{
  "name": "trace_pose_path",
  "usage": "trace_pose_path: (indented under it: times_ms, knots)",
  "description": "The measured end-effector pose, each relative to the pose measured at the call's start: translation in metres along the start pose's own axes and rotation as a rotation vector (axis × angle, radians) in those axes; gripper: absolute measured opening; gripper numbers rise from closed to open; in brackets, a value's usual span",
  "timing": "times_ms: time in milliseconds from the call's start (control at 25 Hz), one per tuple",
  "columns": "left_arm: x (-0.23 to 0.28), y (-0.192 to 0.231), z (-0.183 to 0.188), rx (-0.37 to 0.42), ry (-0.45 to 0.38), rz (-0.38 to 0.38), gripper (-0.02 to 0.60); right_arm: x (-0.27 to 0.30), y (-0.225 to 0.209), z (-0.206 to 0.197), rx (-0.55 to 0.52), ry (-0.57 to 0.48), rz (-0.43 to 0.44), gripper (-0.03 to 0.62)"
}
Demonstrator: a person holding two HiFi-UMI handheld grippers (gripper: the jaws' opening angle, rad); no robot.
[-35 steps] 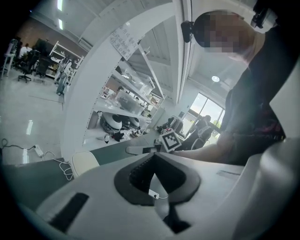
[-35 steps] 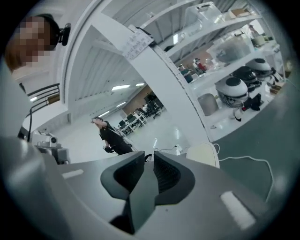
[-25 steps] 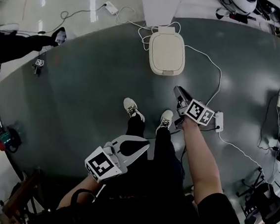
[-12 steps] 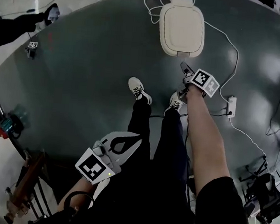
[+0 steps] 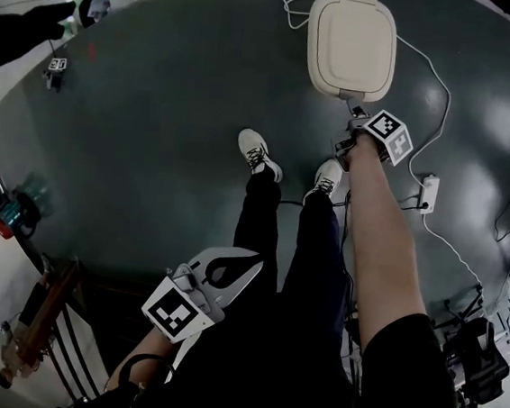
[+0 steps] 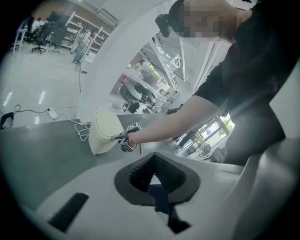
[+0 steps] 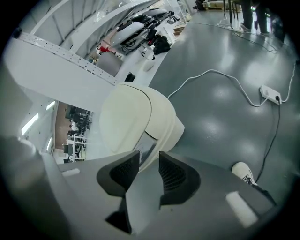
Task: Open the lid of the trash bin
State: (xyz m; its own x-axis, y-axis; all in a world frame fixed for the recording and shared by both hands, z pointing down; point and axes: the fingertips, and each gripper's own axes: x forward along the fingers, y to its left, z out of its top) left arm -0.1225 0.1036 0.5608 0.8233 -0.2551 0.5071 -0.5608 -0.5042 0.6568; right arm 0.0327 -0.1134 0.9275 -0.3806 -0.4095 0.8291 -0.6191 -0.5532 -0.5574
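Head view: one cream trash bin (image 5: 351,41) stood at the far side, lid down, with the right gripper (image 5: 353,116) near its front edge. Left gripper view: the left gripper (image 6: 154,158) was pinched together, empty. Right gripper view: its two jaws had just been opening and stood wide (nothing between them), facing the bin.

Head view overhead, gripper views low, all share trash bin (image 5: 351,37)

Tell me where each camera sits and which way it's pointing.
Head view: on the person's head, facing steeply down; shows legs, left claw, right claw.
Left gripper view: rides the left claw, facing the trash bin; shows the right forearm.
Right gripper view: rides the right claw, facing the trash bin closely; jaws, just opening, with nothing between.
Shared: all three show the trash bin.
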Motion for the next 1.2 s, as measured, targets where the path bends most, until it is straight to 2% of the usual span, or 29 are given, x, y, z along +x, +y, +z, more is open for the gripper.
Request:
trace_pose_path:
  times_ms: [200,520,1200]
  knots:
    - [0.001,0.006,0.002,-0.015,-0.022,0.012,0.005,0.002,-0.005,-0.001,0.005,0.0,-0.03,0.151]
    - [0.007,0.007,0.001,-0.021,-0.017,-0.001,0.005,0.004,-0.008,-0.002,-0.016,0.003,-0.137,0.141]
    - [0.012,0.014,0.004,-0.053,-0.055,0.012,0.005,0.007,-0.007,0.001,-0.016,-0.027,-0.132,0.13]
